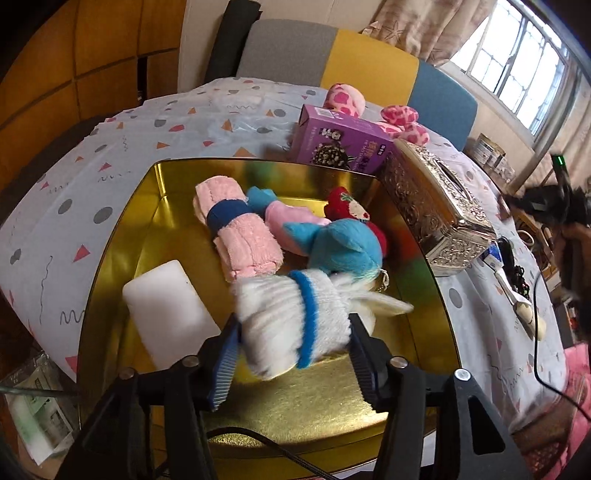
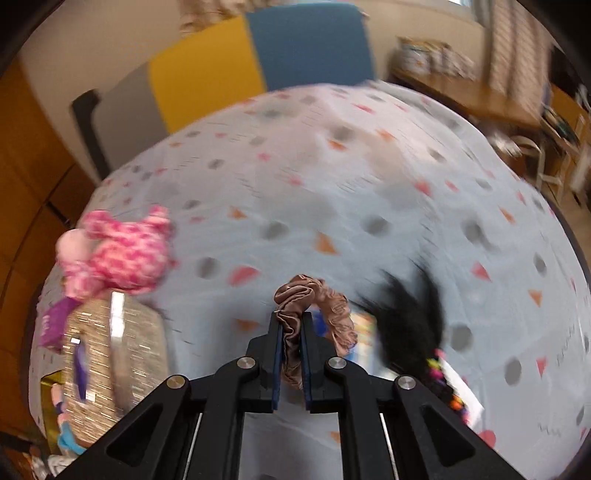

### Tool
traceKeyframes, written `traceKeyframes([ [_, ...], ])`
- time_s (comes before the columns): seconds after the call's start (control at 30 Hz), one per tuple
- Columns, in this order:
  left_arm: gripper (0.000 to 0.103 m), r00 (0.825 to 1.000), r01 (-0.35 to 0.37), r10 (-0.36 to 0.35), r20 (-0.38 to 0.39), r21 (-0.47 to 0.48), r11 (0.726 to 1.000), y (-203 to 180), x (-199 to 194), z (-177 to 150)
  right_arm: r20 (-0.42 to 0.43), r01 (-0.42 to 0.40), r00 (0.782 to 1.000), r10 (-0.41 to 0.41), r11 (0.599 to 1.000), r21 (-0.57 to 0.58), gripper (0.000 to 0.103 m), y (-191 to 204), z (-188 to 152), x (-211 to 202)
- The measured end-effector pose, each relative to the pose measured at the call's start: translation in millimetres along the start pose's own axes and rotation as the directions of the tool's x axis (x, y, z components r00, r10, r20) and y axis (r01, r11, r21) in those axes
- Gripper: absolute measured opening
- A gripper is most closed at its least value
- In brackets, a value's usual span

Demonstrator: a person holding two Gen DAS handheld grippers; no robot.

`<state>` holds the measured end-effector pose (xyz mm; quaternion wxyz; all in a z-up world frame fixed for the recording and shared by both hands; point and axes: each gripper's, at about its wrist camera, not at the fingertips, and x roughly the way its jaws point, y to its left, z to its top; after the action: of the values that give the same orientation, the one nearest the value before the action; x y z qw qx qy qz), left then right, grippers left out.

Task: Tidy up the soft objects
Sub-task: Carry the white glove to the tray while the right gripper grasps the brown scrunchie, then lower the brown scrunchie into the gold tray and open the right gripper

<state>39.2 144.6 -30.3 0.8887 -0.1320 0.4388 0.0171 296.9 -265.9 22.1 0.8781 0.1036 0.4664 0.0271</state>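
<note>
While left tongs (image 1: 293, 347) clamp white rolled towel (image 1: 291, 321) over gold tin (image 1: 118, 236), right tongs (image 2: 291, 360) pinch brown scrunchie (image 2: 314, 299).

A lived-in home: the table (image 1: 155, 122) wears a confetti-print cloth, a grey, yellow and blue sofa (image 1: 369, 62) sits at twelve o'clock, patterned curtains (image 1: 417, 22) and a barred window (image 1: 524, 70) at two o'clock, wooden cabinets (image 1: 74, 55) at ten.

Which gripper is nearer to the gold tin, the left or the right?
Left. The left gripper hangs right over the gold tin, holding a white rolled towel. The right gripper, pinching a brown scrunchie, is off beyond the silver box.
</note>
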Motion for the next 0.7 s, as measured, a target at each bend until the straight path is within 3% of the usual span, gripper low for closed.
traceKeyframes([
  [0.23, 0.061, 0.999, -0.01, 0.011, 0.039, -0.017, 1.0, 9.5, -14.0, 3.7, 0.021, -0.112, 0.993, 0.116, 0.983, -0.144, 0.007, 96.2, 19.3, -6.9],
  [0.3, 0.067, 0.999, -0.017, 0.018, 0.051, -0.03, 0.999, 14.0, -19.3, 6.0, 0.016, -0.148, 0.988, 0.154, 0.972, -0.182, 0.007, 124.1, 20.3, -6.7],
  [0.53, 0.071, 0.99, -0.086, 0.095, 0.106, -0.087, 0.992, 36.4, -41.5, 15.0, -0.023, -0.26, 0.964, 0.264, 0.926, -0.273, 0.007, 200.3, 14.1, -5.2],
  [0.7, 0.077, 0.973, -0.164, 0.182, 0.142, -0.128, 0.978, 57.0, -55.4, 18.7, -0.079, -0.334, 0.941, 0.328, 0.875, -0.349, 0.007, 247.1, -12.4, -5.0],
])
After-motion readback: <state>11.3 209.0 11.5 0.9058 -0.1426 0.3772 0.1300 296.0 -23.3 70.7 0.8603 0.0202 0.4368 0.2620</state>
